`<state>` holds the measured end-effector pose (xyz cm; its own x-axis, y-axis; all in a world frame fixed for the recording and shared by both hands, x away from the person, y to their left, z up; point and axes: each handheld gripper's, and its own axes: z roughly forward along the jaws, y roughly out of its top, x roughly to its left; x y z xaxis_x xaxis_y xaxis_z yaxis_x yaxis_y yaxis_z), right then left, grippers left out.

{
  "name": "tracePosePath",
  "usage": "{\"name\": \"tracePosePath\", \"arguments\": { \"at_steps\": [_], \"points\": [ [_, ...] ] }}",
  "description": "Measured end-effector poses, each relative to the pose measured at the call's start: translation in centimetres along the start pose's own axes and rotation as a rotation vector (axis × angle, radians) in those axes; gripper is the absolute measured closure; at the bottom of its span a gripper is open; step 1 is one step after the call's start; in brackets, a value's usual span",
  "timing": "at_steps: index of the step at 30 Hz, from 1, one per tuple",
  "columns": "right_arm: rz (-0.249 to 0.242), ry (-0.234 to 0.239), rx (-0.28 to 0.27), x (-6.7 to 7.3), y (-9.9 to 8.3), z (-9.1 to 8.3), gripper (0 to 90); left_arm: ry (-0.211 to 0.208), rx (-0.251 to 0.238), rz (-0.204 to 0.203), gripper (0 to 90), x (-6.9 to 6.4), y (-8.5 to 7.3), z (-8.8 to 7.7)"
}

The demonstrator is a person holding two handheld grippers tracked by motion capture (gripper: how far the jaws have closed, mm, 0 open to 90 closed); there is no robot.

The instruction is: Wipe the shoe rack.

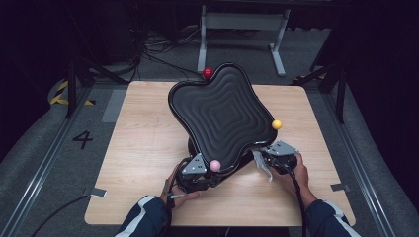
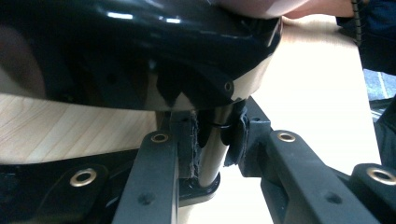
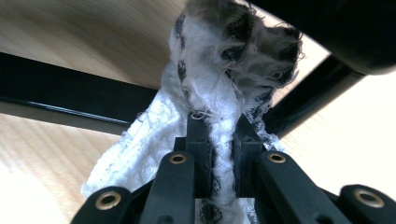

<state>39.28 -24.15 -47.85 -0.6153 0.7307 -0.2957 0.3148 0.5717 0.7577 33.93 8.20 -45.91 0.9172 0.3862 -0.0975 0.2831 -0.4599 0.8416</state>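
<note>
the left gripper (image 1: 197, 170) is clamped on the leg (image 2: 212, 149) of the black tray stand (image 1: 222, 116), tilted at the tabletop's (image 1: 148, 148) near middle — the right gripper (image 1: 276, 158) pinches a cloth (image 3: 224, 70) at its near-right edge. a hard wipe could twist the leg loose and topple it.

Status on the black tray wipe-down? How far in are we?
Done: the tray is tipped up off the table, and its ribbed top shows no dirt from the high view. In hand: the left gripper is clamped on the tray's leg, steadying it, while the right gripper pinches a white cloth at the tray's near right edge. Left: likely finishing that edge and underside, then setting it down.
</note>
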Motion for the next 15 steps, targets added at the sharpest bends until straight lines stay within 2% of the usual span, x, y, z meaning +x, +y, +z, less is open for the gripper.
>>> {"name": "tracePosePath", "arguments": {
  "at_steps": [2,3,6,10,15],
  "points": [
    [-0.042,0.004,-0.006,1.2,0.2,-0.2,80.9,-0.001,-0.003,0.002,73.4,0.0,0.0,0.0],
    [-0.042,0.004,-0.006,1.2,0.2,-0.2,80.9,-0.001,-0.003,0.002,73.3,0.0,0.0,0.0],
    [-0.083,0.046,-0.017,2.9,0.7,-0.4,80.9,0.000,0.001,0.000,73.3,0.0,0.0,0.0],
    [-0.122,0.079,-0.029,4.4,1.3,-0.6,80.8,-0.001,-0.001,-0.003,73.3,0.0,0.0,0.0],
    [-0.136,0.120,-0.043,5.9,1.8,-0.8,80.9,-0.005,0.003,-0.004,73.3,0.0,0.0,0.0]
  ]
}}
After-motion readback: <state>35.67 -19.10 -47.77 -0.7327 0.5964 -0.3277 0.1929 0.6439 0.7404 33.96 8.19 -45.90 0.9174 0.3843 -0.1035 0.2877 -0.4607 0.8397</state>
